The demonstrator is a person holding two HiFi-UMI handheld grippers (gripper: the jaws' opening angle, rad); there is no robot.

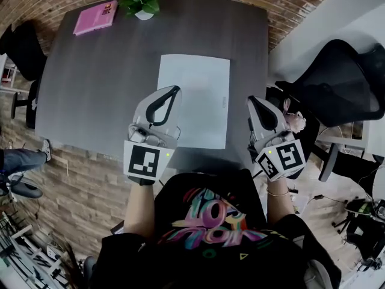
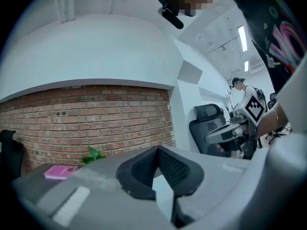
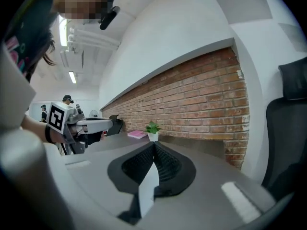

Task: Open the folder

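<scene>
**Jaws shut, folder unopened**

Both pairs of jaws are pressed together, gripping nothing. The left gripper (image 1: 175, 90) hovers at the near left edge of the folder (image 1: 201, 80), and the right gripper (image 1: 252, 100) hangs just right of it. The folder lies flat and closed on the table (image 1: 102, 71), so the opening is not yet begun.

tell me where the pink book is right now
In the head view the pink book lies near the far left corner of the table, just left of the small potted plant and beyond the white folder.
</scene>
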